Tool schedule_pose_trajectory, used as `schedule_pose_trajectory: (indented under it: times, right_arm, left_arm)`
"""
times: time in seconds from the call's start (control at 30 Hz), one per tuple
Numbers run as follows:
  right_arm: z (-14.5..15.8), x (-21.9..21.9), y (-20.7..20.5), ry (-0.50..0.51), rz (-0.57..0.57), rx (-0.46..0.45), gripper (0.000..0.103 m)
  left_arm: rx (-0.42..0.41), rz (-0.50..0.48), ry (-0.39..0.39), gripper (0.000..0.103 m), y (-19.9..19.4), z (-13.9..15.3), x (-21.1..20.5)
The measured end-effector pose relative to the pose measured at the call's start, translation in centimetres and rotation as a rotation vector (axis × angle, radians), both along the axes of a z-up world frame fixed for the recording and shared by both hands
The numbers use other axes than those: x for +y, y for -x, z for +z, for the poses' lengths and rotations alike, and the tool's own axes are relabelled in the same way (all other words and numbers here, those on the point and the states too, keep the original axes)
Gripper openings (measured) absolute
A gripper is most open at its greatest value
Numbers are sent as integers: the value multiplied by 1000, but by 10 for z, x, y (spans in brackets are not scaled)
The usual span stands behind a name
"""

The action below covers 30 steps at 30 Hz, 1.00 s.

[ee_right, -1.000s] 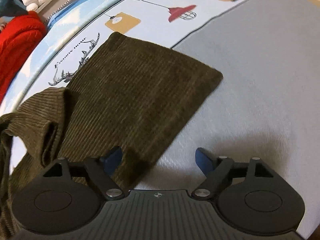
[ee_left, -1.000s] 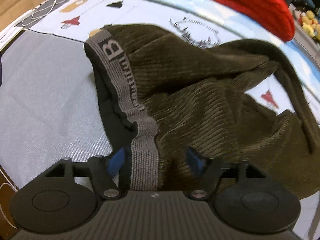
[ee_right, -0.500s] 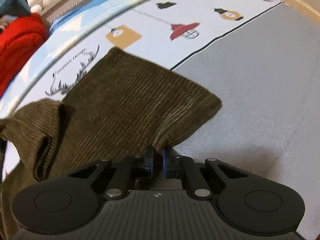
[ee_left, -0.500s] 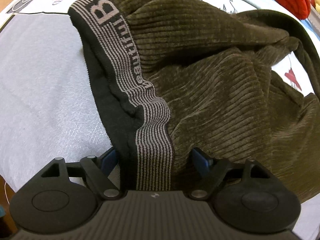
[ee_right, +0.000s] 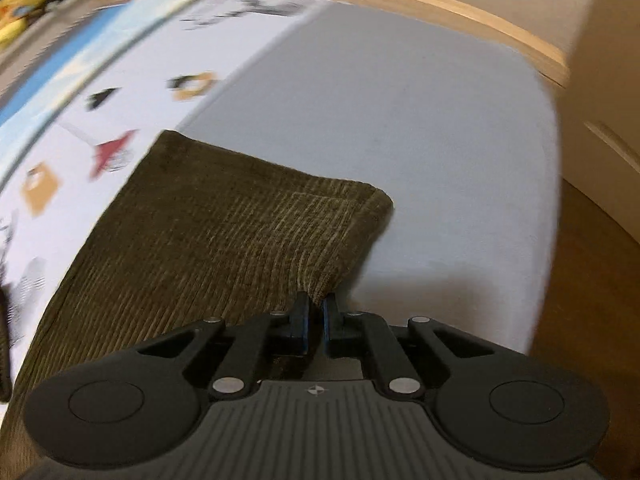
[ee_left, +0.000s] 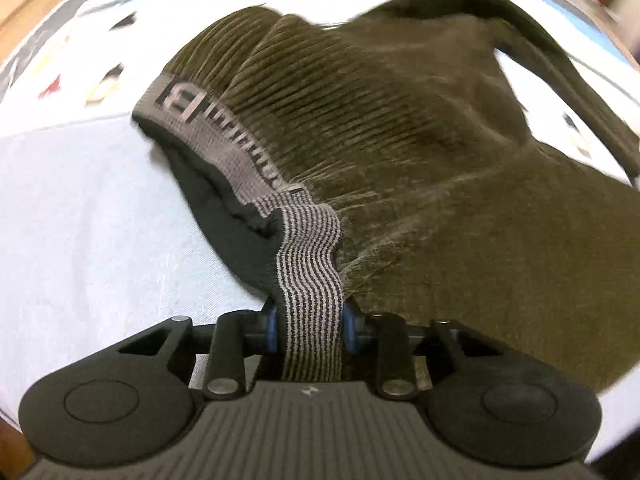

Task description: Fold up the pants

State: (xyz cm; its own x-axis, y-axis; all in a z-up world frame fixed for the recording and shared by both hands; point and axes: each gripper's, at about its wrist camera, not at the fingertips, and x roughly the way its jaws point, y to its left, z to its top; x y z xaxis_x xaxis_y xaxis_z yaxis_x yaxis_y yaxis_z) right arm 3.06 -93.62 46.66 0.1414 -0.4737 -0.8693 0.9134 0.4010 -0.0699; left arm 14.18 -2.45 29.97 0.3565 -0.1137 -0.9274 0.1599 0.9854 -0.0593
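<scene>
Pants, olive-brown ribbed corduroy (ee_left: 420, 168), lie on the grey and printed bedsheet (ee_right: 400, 120) ahead of both claws. Left claw (ee_left: 309, 326), open around the striped grey waistband (ee_left: 310, 248) a moment ago, now pinches it. Right claw (ee_right: 314, 320) stays clamped on the leg-cuff corner (ee_right: 320, 280). With both ends gripped, lifting to fold looks possible.

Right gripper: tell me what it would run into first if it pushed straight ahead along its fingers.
The right gripper is shut on the pants at the leg's edge, so that corduroy lies directly ahead. Beyond it is the gray bedsheet; depth there is unclear.
</scene>
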Motion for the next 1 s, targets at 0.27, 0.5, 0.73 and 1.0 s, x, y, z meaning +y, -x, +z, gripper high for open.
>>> schedule_pose_trajectory:
  times: [0.27,0.5,0.73,1.0]
  right_arm:
    - [-27,-1,2,-205,243,104,6]
    - [-15,-5,0,-242,209,93,7]
    - [23,-2,2,-36,217,20,18]
    - [64,28,-2,90,380,-249,19]
  left_arm:
    - [51,10,-122,32,2,-1,18]
    - [-2,-11,-163,37,-18,3,-11]
    - [32,84,-153,66,-27,26,-5]
    - [-77,206,-141,75,-33,69,-18]
